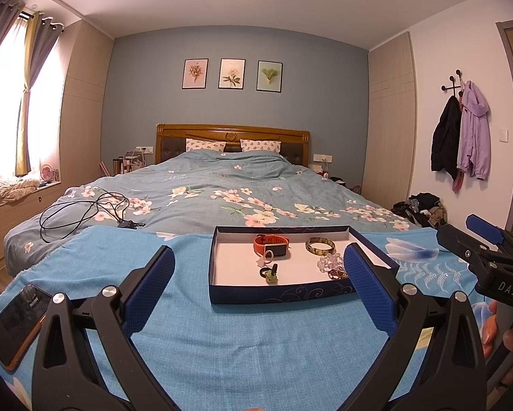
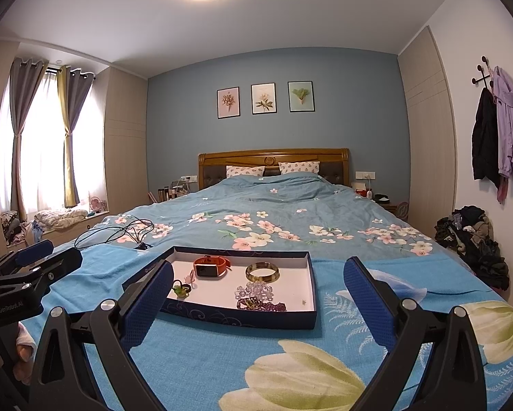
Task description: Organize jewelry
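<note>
One shallow box [image 2: 311, 294] with dark blue patterned walls and a white floor lies on a light blue flowered cloth [image 1: 222, 342] spread over the foot of a bed [image 1: 222, 185]. All the jewelry in view is inside this box. There is one orange watch [image 2: 211, 266] near the far wall, its dark face turned toward the cameras. Beside it, toward the right-hand side, lies one greenish-gold bangle [image 2: 262, 272], flat and apart from the watch. In front of the bangle sits one string of clear beads [image 2: 254, 291], and just in front of that one string of dark purple beads [image 2: 261, 306]; the two strings touch or nearly touch. Near the left-hand wall of the box is one small dark ring with a green ornament [image 2: 181, 289], and between it and the watch one small pale pink piece [image 1: 266, 257] too small to make out.

The left gripper [image 1: 258, 287] is held low over the cloth in front of the box, jaws spread wide and empty. The right gripper [image 2: 258, 301] is held likewise, jaws wide, nothing between them, with the box partly framed by its fingers.

Outside the box, one phone [image 1: 14, 325] lies on the cloth at the left edge, and one black cable [image 1: 81, 214] is coiled on the flowered bedcover. Three framed flower prints [image 2: 264, 98] hang above the headboard. Two pillows [image 1: 232, 145] lie against it.
</note>
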`<state>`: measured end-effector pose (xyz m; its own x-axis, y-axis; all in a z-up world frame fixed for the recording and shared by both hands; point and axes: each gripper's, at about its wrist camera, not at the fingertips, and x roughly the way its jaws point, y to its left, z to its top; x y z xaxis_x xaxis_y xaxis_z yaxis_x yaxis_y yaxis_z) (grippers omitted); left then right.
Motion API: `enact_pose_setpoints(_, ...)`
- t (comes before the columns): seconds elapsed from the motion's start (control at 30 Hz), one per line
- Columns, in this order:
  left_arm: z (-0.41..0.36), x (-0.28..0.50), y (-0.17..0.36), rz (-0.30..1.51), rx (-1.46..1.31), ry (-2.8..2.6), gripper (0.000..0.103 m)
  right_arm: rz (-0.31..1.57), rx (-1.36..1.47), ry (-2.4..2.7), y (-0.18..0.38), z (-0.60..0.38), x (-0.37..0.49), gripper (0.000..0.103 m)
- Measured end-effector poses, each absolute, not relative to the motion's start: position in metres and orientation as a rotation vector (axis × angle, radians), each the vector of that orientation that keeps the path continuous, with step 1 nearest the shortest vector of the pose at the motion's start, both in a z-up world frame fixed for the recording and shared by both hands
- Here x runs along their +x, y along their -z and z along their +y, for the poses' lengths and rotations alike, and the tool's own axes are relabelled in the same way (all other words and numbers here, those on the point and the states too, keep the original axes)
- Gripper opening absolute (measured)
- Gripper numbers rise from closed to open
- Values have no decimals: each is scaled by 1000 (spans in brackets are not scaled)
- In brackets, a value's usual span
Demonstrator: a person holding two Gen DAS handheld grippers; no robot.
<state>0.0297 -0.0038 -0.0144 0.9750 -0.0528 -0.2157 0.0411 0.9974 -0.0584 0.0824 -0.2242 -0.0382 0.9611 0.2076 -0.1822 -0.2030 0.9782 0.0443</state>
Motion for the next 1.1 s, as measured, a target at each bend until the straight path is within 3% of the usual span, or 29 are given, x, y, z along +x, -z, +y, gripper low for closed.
enact_pose_setpoints(1.1,-6,29,17,223,-56,50,97,187,28,-212,42,-221,83,96)
